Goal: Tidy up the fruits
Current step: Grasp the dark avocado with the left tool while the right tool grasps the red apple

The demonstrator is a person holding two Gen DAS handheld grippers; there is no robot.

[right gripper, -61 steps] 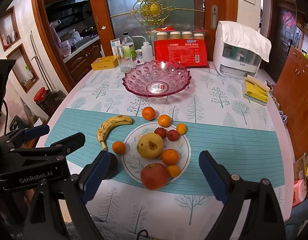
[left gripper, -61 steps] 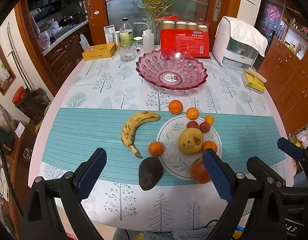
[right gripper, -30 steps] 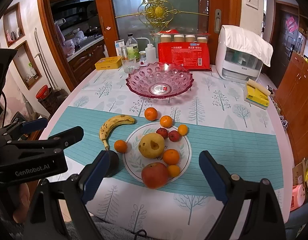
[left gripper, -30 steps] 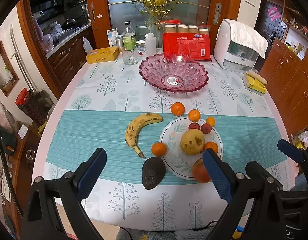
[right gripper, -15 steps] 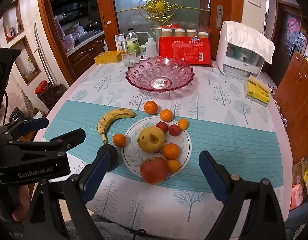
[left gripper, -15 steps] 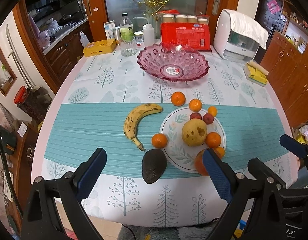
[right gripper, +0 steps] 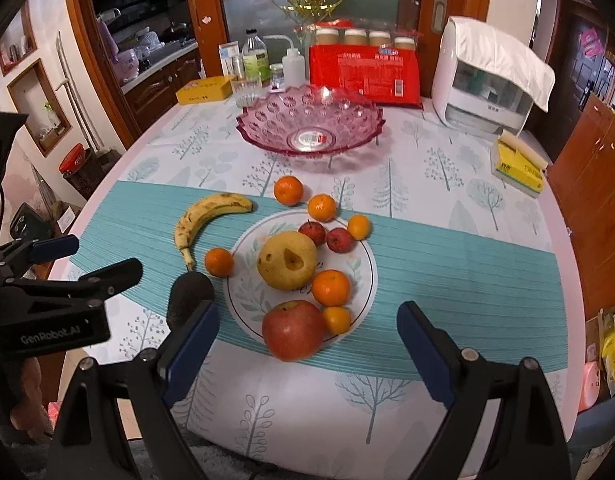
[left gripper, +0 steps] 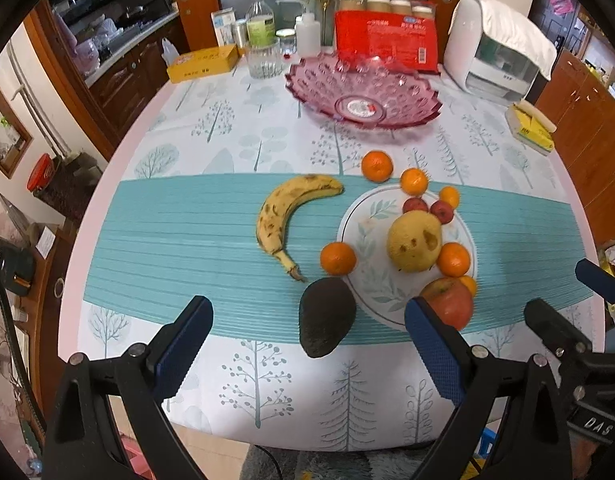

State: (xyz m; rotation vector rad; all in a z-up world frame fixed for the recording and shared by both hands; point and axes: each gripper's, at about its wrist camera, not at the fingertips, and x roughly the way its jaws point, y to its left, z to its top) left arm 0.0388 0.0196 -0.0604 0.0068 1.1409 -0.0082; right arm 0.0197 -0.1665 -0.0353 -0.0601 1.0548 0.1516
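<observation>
Behind right gripper (right gripper: 305,354) finger, avocado (right gripper: 187,296) partly hidden.

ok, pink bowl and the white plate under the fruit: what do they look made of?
Pink bowl: clear pink glass or moulded plastic, I can't tell which. It is see-through, with glossy glints on a dimpled wall and scalloped rim, and a sticker shows through its base.
White plate: looks like glazed ceramic. It is opaque white and smooth, with a printed leaf pattern and a thin dark rim line.
</observation>
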